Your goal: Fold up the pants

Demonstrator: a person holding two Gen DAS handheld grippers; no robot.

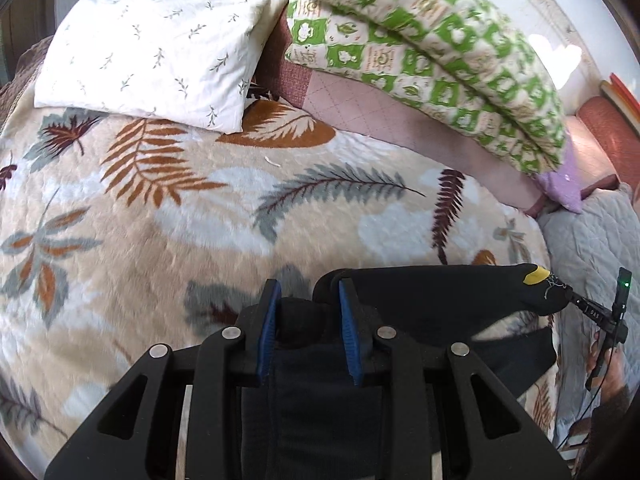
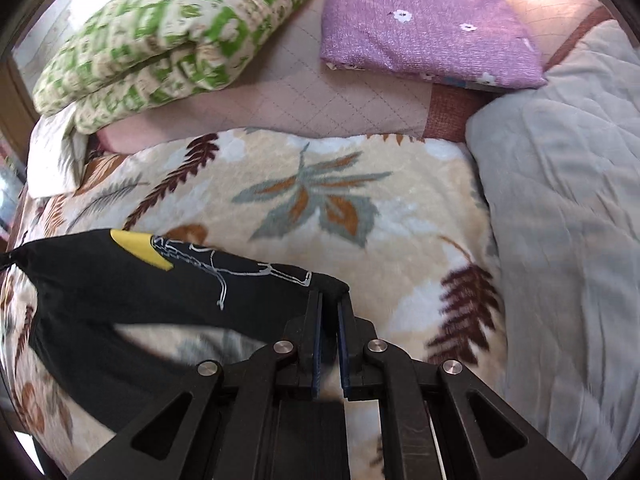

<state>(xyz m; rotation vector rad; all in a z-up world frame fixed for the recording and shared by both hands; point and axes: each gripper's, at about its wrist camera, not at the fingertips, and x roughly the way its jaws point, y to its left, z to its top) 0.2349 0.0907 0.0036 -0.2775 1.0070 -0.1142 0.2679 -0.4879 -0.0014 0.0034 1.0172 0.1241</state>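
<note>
The black pants (image 1: 432, 300) with a yellow patch (image 1: 536, 275) and white line print hang stretched between my two grippers above the leaf-patterned blanket (image 1: 168, 220). My left gripper (image 1: 308, 292) has its blue pads around a bunched end of the black cloth, with a wide gap between the pads. My right gripper (image 2: 330, 300) is shut on the other end of the pants (image 2: 132, 280), jaws nearly together, and it also shows at the right edge of the left wrist view (image 1: 592, 312).
A white sprigged pillow (image 1: 152, 40) lies at the back left. A green checked folded quilt (image 2: 160, 36) and a purple floral folded cloth (image 2: 424, 28) lie behind the blanket. A grey quilted cover (image 2: 568, 216) lies to the right.
</note>
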